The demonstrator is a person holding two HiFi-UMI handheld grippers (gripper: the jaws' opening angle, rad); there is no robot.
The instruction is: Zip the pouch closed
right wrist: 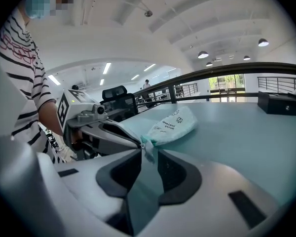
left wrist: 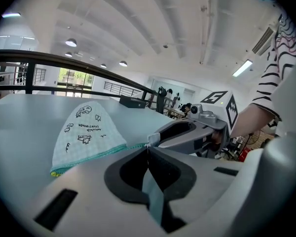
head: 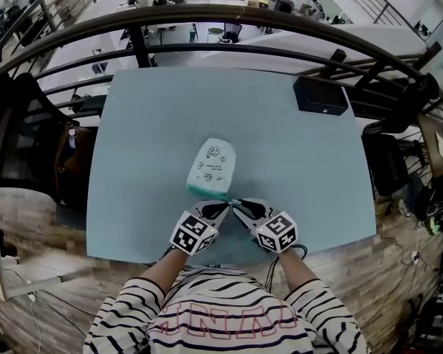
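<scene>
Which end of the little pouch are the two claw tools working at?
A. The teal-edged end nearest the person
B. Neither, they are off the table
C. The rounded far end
A: the left gripper and the right gripper both have their tips at the teal-edged near end of the pouch.

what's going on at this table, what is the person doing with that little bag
A person in a striped shirt works two hand-held grippers on a pale green pouch lying on the table. Both grippers meet at the pouch's near corner. The left gripper has its fingers shut on that corner. The right gripper has its fingers apart, with a teal tab between them, not pinched. Whether the pouch is fully zipped cannot be seen.
</scene>
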